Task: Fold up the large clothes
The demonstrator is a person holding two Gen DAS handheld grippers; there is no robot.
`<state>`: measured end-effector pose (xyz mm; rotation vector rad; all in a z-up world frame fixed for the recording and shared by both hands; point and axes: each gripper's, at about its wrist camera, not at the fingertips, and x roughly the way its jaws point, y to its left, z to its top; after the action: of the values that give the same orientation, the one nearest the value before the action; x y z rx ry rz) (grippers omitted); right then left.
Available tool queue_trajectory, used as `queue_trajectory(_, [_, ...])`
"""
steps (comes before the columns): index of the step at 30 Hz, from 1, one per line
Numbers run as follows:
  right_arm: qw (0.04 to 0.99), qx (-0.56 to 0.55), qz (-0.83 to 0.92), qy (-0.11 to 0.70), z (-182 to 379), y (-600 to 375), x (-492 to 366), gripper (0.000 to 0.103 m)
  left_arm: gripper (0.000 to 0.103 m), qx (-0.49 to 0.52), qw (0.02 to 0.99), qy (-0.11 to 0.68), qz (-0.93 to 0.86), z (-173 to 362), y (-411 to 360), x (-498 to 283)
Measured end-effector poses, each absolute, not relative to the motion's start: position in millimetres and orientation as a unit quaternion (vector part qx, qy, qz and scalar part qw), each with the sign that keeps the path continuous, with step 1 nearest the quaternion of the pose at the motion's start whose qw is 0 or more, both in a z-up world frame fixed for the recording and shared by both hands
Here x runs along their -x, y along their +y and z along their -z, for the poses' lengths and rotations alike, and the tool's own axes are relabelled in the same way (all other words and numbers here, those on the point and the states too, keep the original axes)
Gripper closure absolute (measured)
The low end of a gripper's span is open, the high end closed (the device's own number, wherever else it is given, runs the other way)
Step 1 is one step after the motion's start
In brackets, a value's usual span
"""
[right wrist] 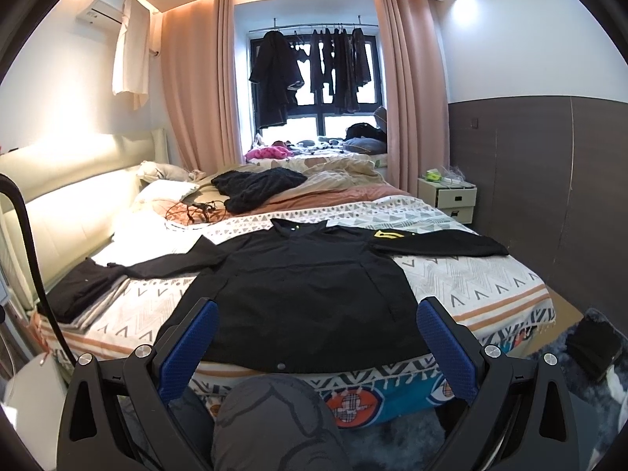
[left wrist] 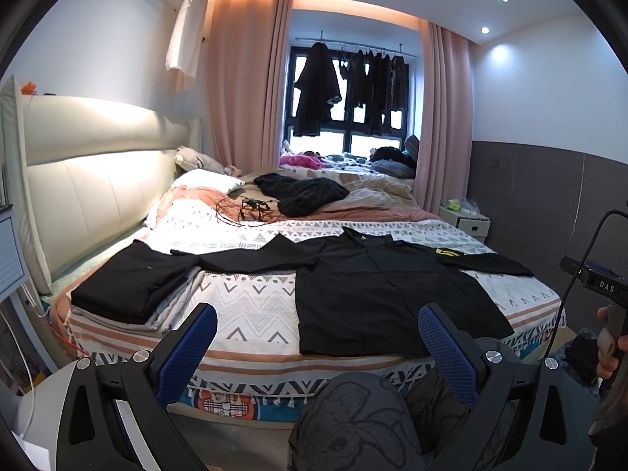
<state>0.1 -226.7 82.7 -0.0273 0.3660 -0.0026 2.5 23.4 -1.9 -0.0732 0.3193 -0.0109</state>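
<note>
A large black long-sleeved shirt (left wrist: 384, 286) (right wrist: 310, 294) lies flat on the patterned bedspread (left wrist: 251, 306) (right wrist: 471, 282), sleeves spread out to both sides, a yellow patch (left wrist: 447, 253) (right wrist: 384, 234) on its right sleeve. My left gripper (left wrist: 318, 333) hangs open in front of the bed's near edge, apart from the shirt, with nothing between its blue pads. My right gripper (right wrist: 316, 331) is open too, held before the shirt's lower hem and not touching it.
A stack of folded dark and grey clothes (left wrist: 129, 290) (right wrist: 82, 294) sits at the bed's left corner. Farther back lie a dark knit garment (left wrist: 302, 192), tangled cables (left wrist: 251, 210) and pillows. A white nightstand (right wrist: 447, 196) stands at the right. The person's knee (right wrist: 274, 424) is below the grippers.
</note>
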Motion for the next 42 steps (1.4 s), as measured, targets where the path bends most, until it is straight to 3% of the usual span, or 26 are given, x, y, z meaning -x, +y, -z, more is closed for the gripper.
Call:
queue_trajectory(20, [0.979, 0.021, -0.025, 0.199, -92.1, -209.1, -72.0, 0.002, 0.0, 0.044, 0.985, 0.168, -0.022, -9.2, 39.8, -70.2])
queue_trajectory(42, [0.97, -0.026, -0.05, 0.237, -73.0, -197.9, -259.2, 0.002, 0.0, 0.053, 0.965, 0.242, -0.086, 4.6, 84.7, -224.2])
